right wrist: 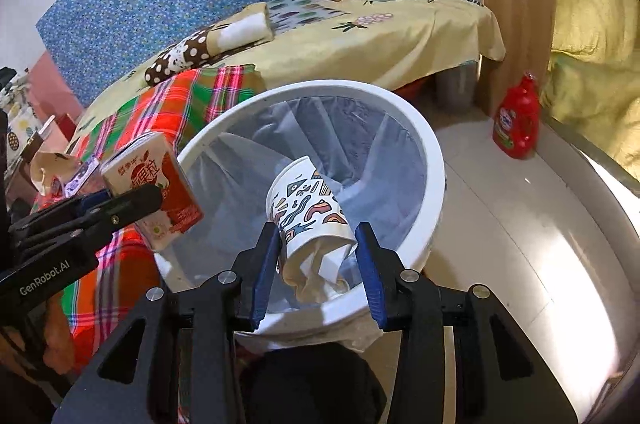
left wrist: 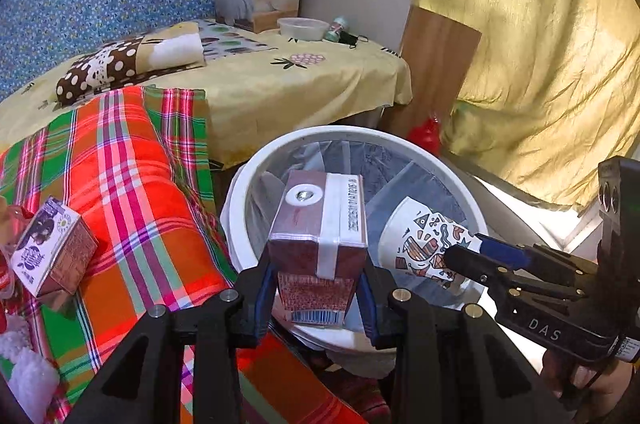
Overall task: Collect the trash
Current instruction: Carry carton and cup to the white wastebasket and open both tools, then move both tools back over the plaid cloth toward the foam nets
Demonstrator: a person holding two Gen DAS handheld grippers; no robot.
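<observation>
My left gripper (left wrist: 316, 298) is shut on a red-brown drink carton (left wrist: 320, 236) and holds it over the near rim of a white bin (left wrist: 352, 135) lined with a clear bag. My right gripper (right wrist: 318, 264) is shut on a crumpled patterned paper cup (right wrist: 308, 207), held over the bin's (right wrist: 436, 163) opening. In the right wrist view the left gripper (right wrist: 132, 199) and its carton (right wrist: 156, 183) show at the left. In the left wrist view the right gripper (left wrist: 464, 252) and the cup (left wrist: 420, 240) show at the right. A purple carton (left wrist: 52, 248) lies on the plaid blanket.
A plaid blanket (left wrist: 132, 191) covers the bed beside the bin. A yellow-clothed table (left wrist: 280, 83) behind holds a box, a plastic tub (left wrist: 302, 28) and folded cloth. A red bottle (right wrist: 516, 123) stands on the floor by a wooden board. A yellow curtain (left wrist: 540, 43) hangs to the right.
</observation>
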